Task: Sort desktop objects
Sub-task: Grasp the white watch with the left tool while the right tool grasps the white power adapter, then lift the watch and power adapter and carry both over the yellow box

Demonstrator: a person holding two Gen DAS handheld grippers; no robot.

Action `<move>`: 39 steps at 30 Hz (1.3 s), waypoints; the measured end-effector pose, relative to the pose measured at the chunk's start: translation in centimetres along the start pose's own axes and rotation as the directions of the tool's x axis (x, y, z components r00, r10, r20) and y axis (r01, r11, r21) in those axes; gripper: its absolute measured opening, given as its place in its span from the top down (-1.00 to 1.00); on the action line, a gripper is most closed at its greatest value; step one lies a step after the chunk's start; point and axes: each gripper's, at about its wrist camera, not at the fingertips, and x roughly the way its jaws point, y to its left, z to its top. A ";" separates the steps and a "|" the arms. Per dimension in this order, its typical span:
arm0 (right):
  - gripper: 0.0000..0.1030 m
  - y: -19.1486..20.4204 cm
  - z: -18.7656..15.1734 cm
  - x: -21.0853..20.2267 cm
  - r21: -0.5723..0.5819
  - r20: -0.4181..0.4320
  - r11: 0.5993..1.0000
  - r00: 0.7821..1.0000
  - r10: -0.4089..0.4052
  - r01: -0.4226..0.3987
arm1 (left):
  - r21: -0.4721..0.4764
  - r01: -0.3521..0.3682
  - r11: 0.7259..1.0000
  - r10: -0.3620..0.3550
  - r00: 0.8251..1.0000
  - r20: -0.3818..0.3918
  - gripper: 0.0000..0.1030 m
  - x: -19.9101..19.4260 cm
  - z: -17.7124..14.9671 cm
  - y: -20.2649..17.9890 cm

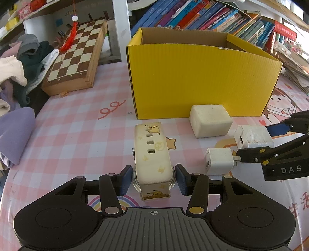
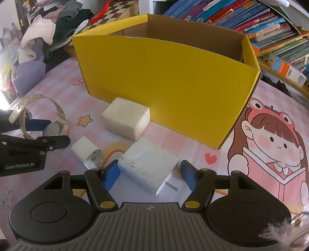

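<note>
My left gripper (image 1: 153, 178) straddles a cream watch (image 1: 152, 154) with a Pikachu strap; its blue pads sit close to the watch case on both sides, a small gap showing. The watch also shows in the right wrist view (image 2: 52, 125). My right gripper (image 2: 148, 174) is open around a large white charger (image 2: 147, 164) lying on the table; the left pad touches it, the right pad stands apart. A small white charger (image 2: 86, 151) lies to its left. A cream block (image 2: 126, 119) lies in front of the yellow cardboard box (image 2: 170, 83).
A chessboard case (image 1: 77, 58) and a pile of clothes (image 1: 25, 63) lie at the left. Books (image 1: 212, 17) line the shelf behind the box. The table carries a pink checked cloth (image 1: 77, 125) with cartoon prints.
</note>
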 end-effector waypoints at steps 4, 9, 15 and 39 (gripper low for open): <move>-0.28 -0.2 -0.2 -0.9 0.010 0.006 1.000 1.000 0.003 -0.004 | -0.024 0.013 1.000 -0.013 1.000 -0.011 0.10 -0.5 -0.3 0.5; -0.28 -0.2 -0.6 -2.2 0.020 0.009 1.000 1.000 -0.001 0.001 | -0.038 0.013 0.999 -0.013 1.000 -0.006 0.10 -1.5 -0.8 1.1; -0.25 0.2 -0.8 -3.2 0.022 0.017 1.000 1.000 -0.004 0.004 | -0.029 0.013 0.999 -0.012 0.999 0.034 0.10 -3.1 -0.9 1.2; -0.24 1.0 -2.4 -8.6 0.057 0.093 0.997 0.993 -0.066 0.061 | 0.068 0.135 0.989 -0.144 0.978 0.154 0.10 -8.0 -0.2 -0.4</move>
